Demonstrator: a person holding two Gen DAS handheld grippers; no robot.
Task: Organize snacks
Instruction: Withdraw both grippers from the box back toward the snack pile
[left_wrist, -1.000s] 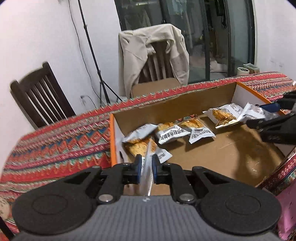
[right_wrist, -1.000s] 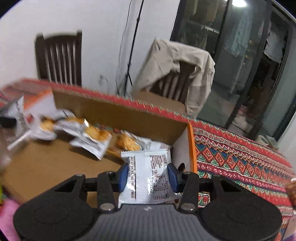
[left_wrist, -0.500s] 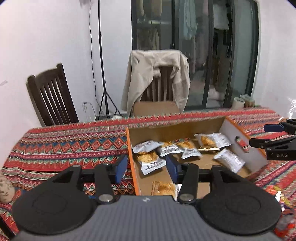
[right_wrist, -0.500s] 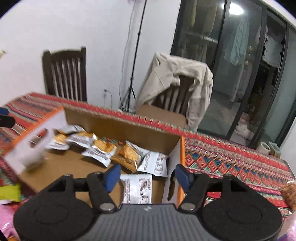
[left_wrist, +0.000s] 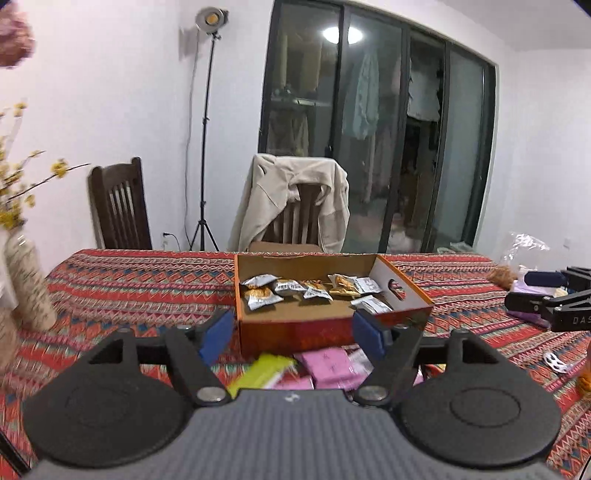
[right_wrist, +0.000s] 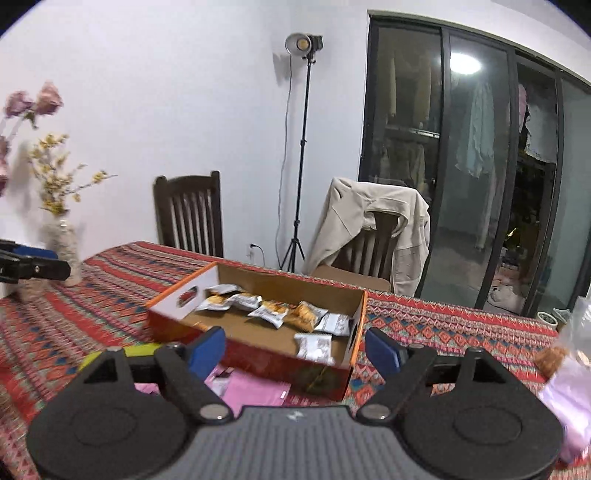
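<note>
Nearest, the left gripper and right gripper have both just spread their blue-padded jaws wide and hold nothing. The silver snack packets they carried a second ago now lie in the open orange-edged cardboard box beyond; pink packets wait before it.

**A:** Where does your left wrist camera sit?

**B:** Behind its own fingers, just above the table, facing the cardboard box head-on from nearby, tilted slightly down.

**A:** And your right one?

**B:** Further right, seeing the cardboard box at an angle, one corner nearest you.

**A:** What do they share?

**B:** The box, the draped chair and the light stand. Each also catches the other's fingers at its frame edge.
</note>
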